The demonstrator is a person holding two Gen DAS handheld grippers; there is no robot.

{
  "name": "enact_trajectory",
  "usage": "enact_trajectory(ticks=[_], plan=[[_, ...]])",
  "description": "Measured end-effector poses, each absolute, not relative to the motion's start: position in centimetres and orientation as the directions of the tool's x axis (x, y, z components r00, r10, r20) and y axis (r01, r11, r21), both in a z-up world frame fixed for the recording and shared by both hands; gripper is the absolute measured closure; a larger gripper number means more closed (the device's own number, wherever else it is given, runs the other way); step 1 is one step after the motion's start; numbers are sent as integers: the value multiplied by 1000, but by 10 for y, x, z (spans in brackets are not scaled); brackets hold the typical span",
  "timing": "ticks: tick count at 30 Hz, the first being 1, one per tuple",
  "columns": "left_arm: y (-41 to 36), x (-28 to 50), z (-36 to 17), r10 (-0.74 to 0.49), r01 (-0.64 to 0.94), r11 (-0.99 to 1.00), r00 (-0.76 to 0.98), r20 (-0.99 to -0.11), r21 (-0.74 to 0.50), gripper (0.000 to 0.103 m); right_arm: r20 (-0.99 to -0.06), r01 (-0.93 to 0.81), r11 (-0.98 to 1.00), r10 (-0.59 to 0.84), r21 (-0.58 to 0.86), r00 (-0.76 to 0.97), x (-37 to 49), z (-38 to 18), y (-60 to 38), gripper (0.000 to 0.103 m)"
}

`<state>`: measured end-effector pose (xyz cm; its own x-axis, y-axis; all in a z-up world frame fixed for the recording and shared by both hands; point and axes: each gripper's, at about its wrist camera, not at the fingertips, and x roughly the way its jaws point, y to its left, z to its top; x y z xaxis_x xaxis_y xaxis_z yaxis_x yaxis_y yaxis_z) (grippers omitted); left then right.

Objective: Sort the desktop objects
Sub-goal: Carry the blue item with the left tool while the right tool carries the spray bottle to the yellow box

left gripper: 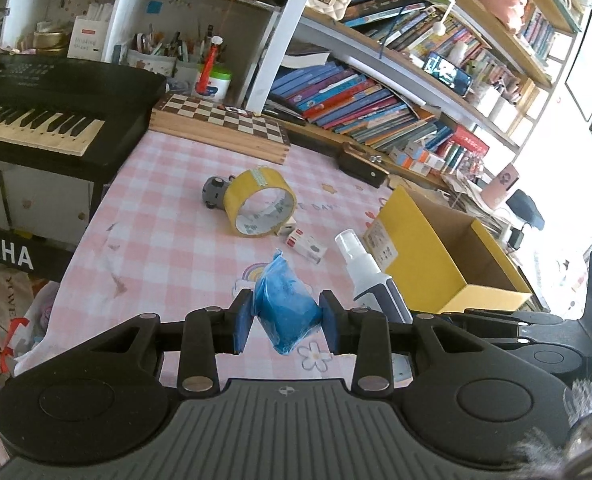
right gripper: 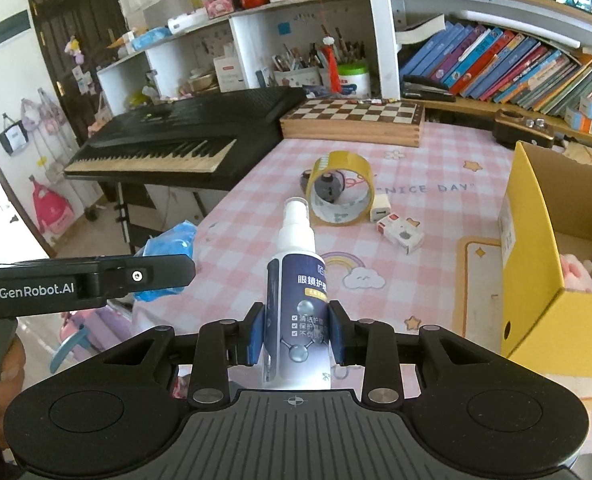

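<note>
In the left wrist view, a blue plastic bag (left gripper: 287,312) is clamped between the pads of the left gripper (left gripper: 287,322) and held above the pink checked tablecloth (left gripper: 167,216). A yellow tape roll (left gripper: 257,202) is seen further on, with a small white box (left gripper: 306,245) near it.

In the right wrist view, a white spray bottle (right gripper: 296,300) is gripped upright by the right gripper (right gripper: 296,334). A yellow cardboard box (right gripper: 536,280) is placed to the right.
</note>
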<state>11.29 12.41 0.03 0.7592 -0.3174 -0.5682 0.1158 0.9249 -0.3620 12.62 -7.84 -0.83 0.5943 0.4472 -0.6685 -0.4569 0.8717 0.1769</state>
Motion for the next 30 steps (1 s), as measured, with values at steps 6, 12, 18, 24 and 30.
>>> enact_trajectory(ticks=[6, 12, 18, 24, 30], plan=[[128, 93, 1, -336, 139, 922, 751, -568, -362, 70, -665, -440, 879, 441, 185, 602, 101, -8, -75, 70], [129, 76, 2, -365, 176, 916, 737, -569, -360, 70, -666, -405, 893, 426, 199, 612, 80, -11, -75, 70], [121, 66, 1, -411, 236, 904, 711, -571, -357, 70, -668, -362, 911, 396, 199, 629, 58, -13, -82, 70], [104, 60, -3, -472, 309, 879, 665, -578, -363, 71, -682, -291, 935, 348, 203, 643, 39, -16, -97, 70], [78, 57, -5, -534, 400, 845, 605, -590, -355, 71, -689, -208, 956, 293, 207, 663, 21, -19, -115, 70]])
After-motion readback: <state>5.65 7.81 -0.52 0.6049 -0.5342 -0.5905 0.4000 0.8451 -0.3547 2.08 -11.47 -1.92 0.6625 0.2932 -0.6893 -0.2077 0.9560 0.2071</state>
